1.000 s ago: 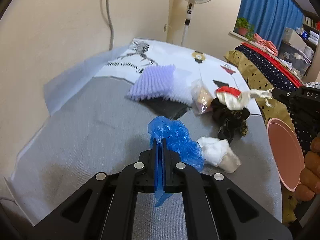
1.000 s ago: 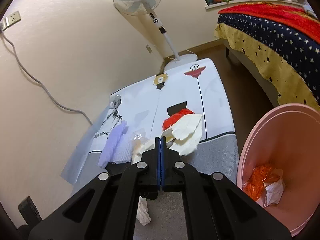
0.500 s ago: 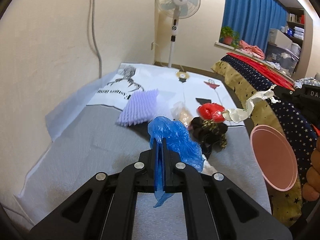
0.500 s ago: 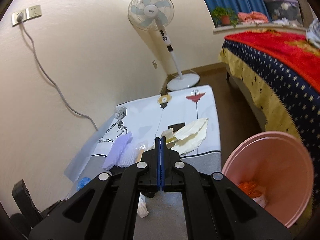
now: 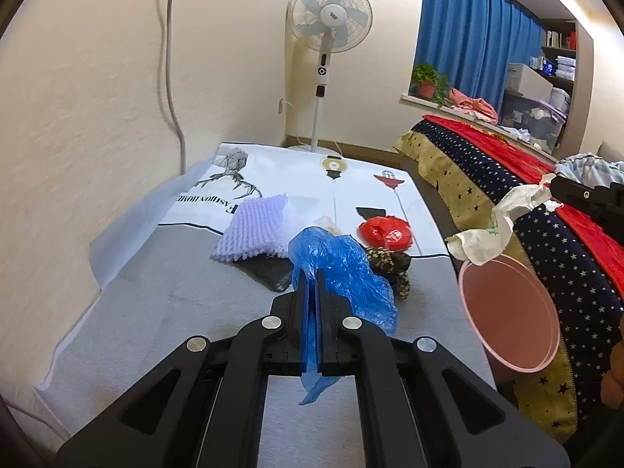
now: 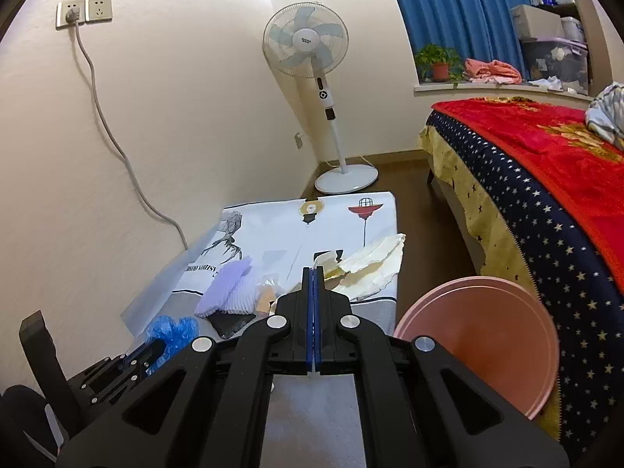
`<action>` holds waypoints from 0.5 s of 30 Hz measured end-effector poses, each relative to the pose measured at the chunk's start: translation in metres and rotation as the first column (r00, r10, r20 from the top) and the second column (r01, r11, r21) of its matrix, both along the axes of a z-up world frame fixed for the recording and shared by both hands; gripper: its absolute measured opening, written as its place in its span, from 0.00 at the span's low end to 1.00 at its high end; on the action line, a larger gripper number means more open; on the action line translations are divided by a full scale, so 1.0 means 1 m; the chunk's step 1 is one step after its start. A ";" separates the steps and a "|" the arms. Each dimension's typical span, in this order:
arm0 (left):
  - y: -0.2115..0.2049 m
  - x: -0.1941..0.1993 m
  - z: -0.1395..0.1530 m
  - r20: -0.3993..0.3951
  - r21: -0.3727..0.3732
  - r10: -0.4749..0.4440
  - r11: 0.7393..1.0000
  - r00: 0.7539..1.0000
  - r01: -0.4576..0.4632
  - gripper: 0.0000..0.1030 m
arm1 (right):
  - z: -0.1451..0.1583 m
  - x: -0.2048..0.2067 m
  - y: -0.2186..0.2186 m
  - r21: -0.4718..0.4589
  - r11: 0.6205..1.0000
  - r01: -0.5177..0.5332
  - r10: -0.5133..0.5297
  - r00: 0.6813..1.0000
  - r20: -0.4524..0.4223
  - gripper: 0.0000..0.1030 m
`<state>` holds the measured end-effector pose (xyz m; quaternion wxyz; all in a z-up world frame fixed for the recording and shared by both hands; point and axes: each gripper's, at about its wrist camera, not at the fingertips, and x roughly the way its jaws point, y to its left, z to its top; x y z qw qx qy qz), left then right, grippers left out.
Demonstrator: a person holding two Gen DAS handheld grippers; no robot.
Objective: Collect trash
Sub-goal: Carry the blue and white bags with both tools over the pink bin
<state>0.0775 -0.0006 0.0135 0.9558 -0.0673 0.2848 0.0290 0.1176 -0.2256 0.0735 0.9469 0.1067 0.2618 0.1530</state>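
Blue plastic bag (image 5: 339,265) crumpled, tail hanging down

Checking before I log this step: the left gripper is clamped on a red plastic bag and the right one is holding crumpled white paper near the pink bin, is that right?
Not quite. The bag in the left gripper is blue, not red: the left wrist view shows the blue plastic bag pinched there, while the red bag lies on the table. The right gripper does hold the white paper near the pink bin.
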 end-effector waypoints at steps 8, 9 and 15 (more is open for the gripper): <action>-0.006 -0.006 0.009 0.022 -0.012 -0.024 1.000 0.999 0.025 0.02 | 0.011 -0.017 -0.004 -0.061 0.998 -0.008 0.008 1.000 0.010 0.00; -0.007 -0.006 0.010 0.023 -0.012 -0.028 1.000 0.999 0.028 0.02 | 0.013 -0.018 -0.004 -0.066 0.998 -0.008 0.009 1.000 0.009 0.00; -0.012 -0.005 0.013 0.029 -0.020 -0.047 0.999 0.998 0.048 0.02 | 0.025 -0.025 -0.008 -0.111 0.994 -0.015 0.017 1.000 0.019 0.00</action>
